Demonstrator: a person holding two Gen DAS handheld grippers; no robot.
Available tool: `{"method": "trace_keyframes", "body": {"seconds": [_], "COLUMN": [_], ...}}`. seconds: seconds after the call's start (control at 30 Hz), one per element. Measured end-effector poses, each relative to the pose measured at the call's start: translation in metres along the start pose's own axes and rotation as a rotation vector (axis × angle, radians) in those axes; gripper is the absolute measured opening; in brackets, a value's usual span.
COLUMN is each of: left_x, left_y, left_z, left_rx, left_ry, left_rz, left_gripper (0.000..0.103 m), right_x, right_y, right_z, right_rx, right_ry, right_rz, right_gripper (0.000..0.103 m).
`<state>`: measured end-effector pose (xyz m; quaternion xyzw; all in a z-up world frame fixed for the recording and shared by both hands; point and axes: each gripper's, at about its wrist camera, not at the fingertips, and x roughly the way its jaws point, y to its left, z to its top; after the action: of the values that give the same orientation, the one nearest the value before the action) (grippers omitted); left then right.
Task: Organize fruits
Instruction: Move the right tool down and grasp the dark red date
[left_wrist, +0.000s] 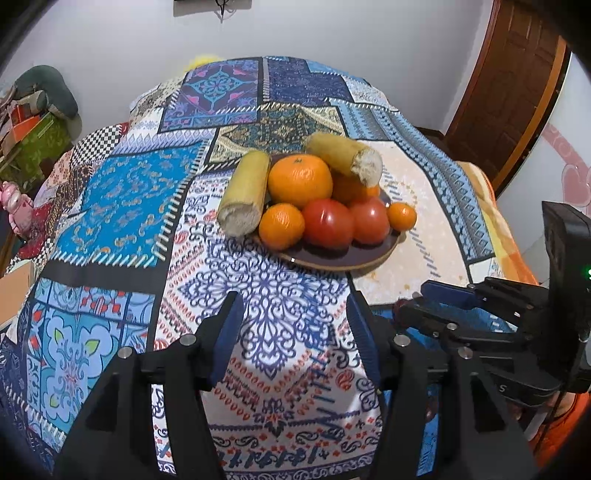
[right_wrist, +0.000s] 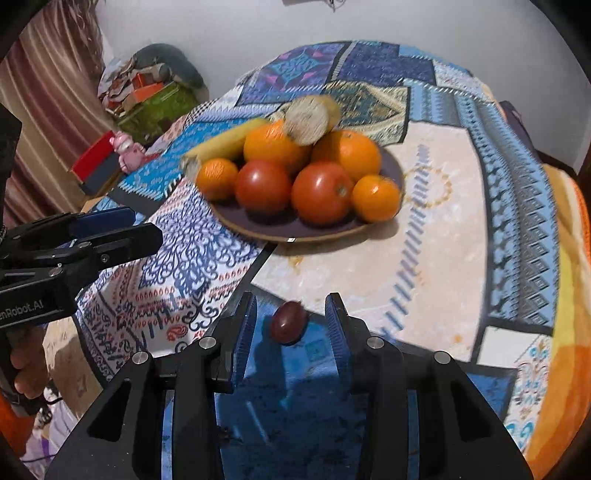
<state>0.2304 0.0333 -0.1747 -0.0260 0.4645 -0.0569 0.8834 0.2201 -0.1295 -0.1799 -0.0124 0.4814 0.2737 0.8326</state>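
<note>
Dark, perhaps grape between parted right gripper

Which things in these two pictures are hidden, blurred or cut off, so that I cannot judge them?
- Small dark fruit: right wrist view only, between the open right gripper fingers; blurred, so contact is unclear. In the left wrist view the gripper hides it.
- Plate: its back part is hidden by the piled fruit in both views.
- Second large orange: left wrist view, mostly covered by the front orange and the tomatoes.
- Left gripper: open, holds nothing.
</note>
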Motion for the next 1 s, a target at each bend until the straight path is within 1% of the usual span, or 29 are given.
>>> {"method": "trace_keyframes", "body": {"seconds": [0.13, 0.2, 0.27, 0.4, 0.53, 0.8, 1.0], "left_x": [0.003, 0.004, 0.004, 0.003, -0.001, -0.016, -0.025], "left_y": [0.002, 0.003, 0.002, -0.003, -0.011, -0.038, -0.061], "left_z": [-0.004, -0.005, -0.007, -0.009, -0.014, -0.039, -0.059], "left_rx": [-0.006, -0.009, -0.009, -0.001, 0.009, 0.049, 0.079], "left_ry": [0.012, 0.017, 0.021, 0.026, 0.033, 0.063, 0.079], "left_rz": [-0.007, -0.013, -0.018, -0.026, -0.037, -0.079, -0.105], "left_gripper": [0.058, 0.058, 0.058, 0.058, 0.058, 0.058, 0.058], "right_x": [0.011, 0.013, 0.013, 0.010, -0.005, -0.046, -0.070], "right_y": [0.001, 0.002, 0.002, -0.002, -0.004, 0.000, 0.006], "right_z": [-0.001, -0.004, -0.004, -0.006, -0.012, -0.025, -0.041], "right_rx": [-0.002, -0.006, -0.008, 0.004, 0.014, 0.003, 0.016], "right_ry": [0.035, 0.041, 0.042, 0.038, 0.015, -0.052, -0.082], "right_rz": [0.011, 0.002, -0.007, 0.000, -0.001, -0.029, -0.023], "right_gripper": [0.035, 0.031, 0.019, 0.019, 0.019, 0.019, 0.019]}}
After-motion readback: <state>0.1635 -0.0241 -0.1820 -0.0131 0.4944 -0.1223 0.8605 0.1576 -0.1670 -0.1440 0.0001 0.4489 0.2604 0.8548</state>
